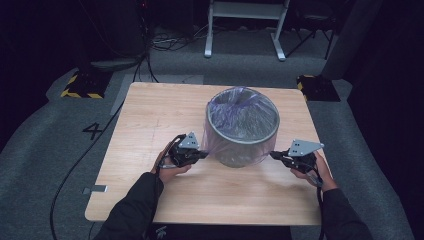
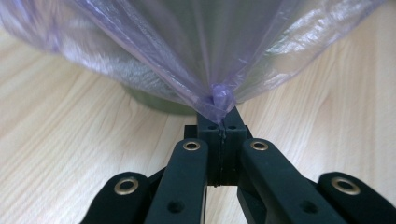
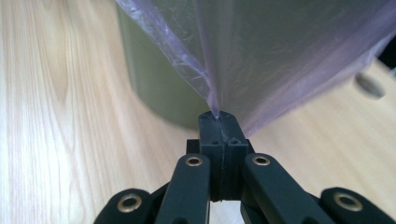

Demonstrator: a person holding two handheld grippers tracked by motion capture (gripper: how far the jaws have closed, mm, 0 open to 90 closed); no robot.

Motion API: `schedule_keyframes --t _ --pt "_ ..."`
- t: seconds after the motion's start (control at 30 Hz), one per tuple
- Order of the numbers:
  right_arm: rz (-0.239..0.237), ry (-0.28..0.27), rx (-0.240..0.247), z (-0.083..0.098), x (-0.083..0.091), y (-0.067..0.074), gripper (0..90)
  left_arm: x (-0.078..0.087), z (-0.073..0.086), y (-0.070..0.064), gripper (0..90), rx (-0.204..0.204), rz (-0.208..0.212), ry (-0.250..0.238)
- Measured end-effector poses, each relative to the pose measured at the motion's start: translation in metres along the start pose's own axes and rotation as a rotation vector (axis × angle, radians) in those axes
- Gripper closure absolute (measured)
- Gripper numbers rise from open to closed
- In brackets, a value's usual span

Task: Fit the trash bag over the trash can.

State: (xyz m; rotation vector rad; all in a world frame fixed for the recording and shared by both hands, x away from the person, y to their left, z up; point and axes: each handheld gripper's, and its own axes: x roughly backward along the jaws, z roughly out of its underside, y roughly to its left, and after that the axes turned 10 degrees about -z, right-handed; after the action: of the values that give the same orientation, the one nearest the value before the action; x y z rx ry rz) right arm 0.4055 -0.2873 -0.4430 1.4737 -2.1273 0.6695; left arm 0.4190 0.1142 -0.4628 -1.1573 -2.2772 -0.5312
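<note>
High view: a round grey bin (image 1: 243,131) stands on the wooden table (image 1: 150,120), a little right of the middle, lined with a thin purple plastic bag (image 1: 240,107) whose edge hangs over the rim and down the outside
Left gripper (image 1: 204,154): low at the bin's left side, near its base, held in a hand that comes in from the bottom edge; its grey plate faces up
Left jaws: pressed together on a bunched fold of the bag (image 2: 217,100); in the left gripper view the film fans out taut from the pinch point up over the bin wall (image 2: 154,100)
Right gripper (image 1: 273,155): low at the bin's right side, opposite the other one, held in a hand
Right jaws: pressed together on a thin pleat of the bag (image 3: 212,100); in the right gripper view the film spreads upward from the tips across the bin (image 3: 159,88)
Bag: stretched outward on both sides
Bin: upright, its base on the tabletop, between the two grippers
</note>
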Motion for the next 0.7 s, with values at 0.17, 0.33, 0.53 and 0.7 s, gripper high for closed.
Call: schedule_keyframes --t 0.17,0.33,0.53,0.7 --pt "-0.006 0.085 -0.056 0.016 -0.014 -0.004 90.0 -0.011 0.012 0.002 89.9 -0.002 -0.022 0.062" --pt "-0.021 0.13 -0.163 0.032 -0.021 -0.014 90.0 -0.015 0.019 0.006 84.4 0.02 -0.044 0.082" --pt "-0.003 0.096 -0.263 0.044 -0.018 -0.021 58.5 -0.007 0.026 0.008 18.9 0.09 -0.081 0.104" --pt "-0.032 -0.008 -0.33 0.049 0.011 -0.018 27.4 0.021 0.038 0.003 15.0 0.139 -0.101 0.045"
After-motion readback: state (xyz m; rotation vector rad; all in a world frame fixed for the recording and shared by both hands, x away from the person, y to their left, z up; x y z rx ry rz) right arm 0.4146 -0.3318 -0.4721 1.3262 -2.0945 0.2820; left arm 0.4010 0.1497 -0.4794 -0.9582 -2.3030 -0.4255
